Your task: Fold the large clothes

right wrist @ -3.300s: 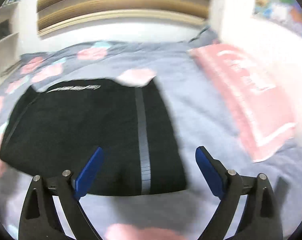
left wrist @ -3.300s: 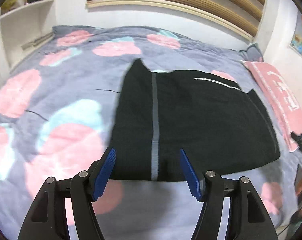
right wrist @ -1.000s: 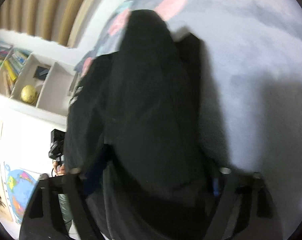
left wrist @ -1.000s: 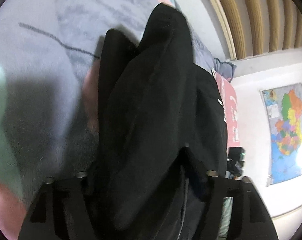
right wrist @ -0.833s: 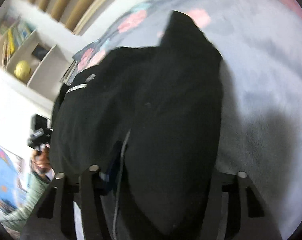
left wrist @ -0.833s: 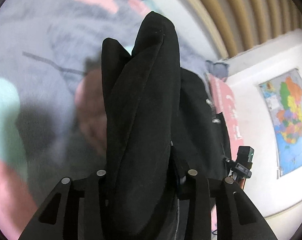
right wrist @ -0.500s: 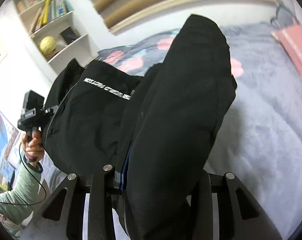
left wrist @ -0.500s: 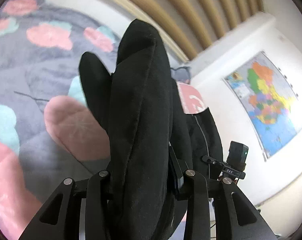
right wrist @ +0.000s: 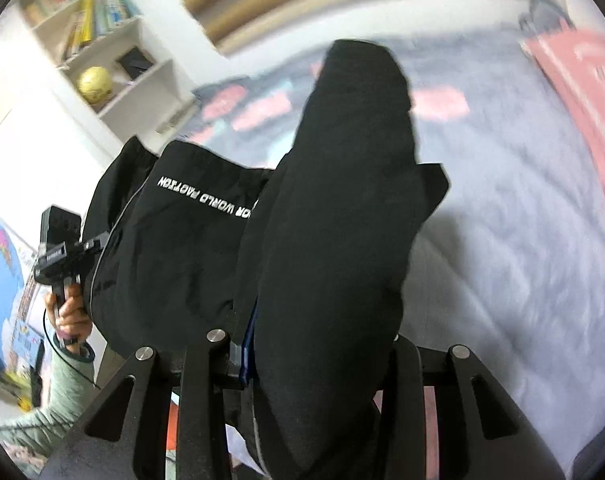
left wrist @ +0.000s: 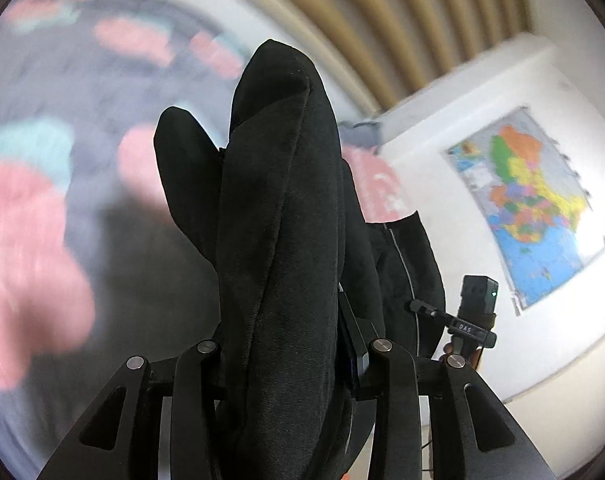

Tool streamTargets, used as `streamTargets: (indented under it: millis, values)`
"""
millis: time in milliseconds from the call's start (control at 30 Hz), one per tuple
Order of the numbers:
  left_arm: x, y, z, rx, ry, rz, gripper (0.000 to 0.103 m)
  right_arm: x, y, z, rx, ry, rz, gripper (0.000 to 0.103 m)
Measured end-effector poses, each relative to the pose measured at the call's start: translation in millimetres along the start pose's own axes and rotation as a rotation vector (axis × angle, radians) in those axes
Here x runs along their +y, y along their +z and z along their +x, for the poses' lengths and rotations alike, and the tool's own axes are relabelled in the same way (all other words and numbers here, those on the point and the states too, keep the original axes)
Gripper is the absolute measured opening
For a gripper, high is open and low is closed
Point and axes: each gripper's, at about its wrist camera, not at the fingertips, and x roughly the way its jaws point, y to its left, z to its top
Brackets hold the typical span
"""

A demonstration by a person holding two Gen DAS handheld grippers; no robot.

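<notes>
Black cloth fills the middle of both wrist views. The left gripper (left wrist: 286, 344) is clenched on a thick bunched fold of the black garment (left wrist: 278, 216), its jaws having just closed onto the cloth, and the fold stands up between the fingers well above the bedspread (left wrist: 34, 208), which lies blurred to the left and far side. The right gripper (right wrist: 318, 344) likewise grasps another bunch of the same garment (right wrist: 342, 208), its jaws also just drawn in on the fabric. Between the two grips the garment sags in a pouch, white lettering (right wrist: 206, 196) showing on its left part in the right wrist view. A pink pillow (right wrist: 582, 64) lies at the far right of the bed. On the wall hangs a coloured map (left wrist: 526, 208). A hand (right wrist: 68, 312) in a pale green sleeve holds the other gripper's handle at the left edge.
</notes>
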Motion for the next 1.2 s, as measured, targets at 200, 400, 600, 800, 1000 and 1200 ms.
streamTargets:
  millis: [200, 400, 600, 800, 1000, 1200]
  values:
    - [116.4, -25.2, 22.2, 0.048, 0.252, -0.208, 0.067, -70.5, -33.5, 47.6, 0.056, -0.172, 0.155, 0.053]
    - [157.7, -40.6, -38.9, -0.098, 0.126, -0.382, 0.068, -101.7, -57.3, 18.4, 0.001, -0.126, 0.286, 0.064]
    - [30.0, -39.2, -78.4, -0.214, 0.390, -0.003, 0.066, -35.5, -55.1, -60.3, -0.195, -0.327, 0.177, 0.068]
    - [-57.5, -69.4, -22.1, -0.132, 0.343, 0.195, 0.067, 36.8, -75.8, -18.0, -0.119, -0.274, 0.078, 0.072]
    - [-33.6, -114.9, 72.2, 0.000, 0.695, 0.242, 0.068, 51.6, -104.1, 80.9, 0.058, -0.481, 0.021, 0.073]
    - [-26.8, -125.8, 80.1, -0.052, 0.756, 0.238, 0.070, 59.2, -111.1, 96.0, 0.058, -0.593, 0.013, 0.073]
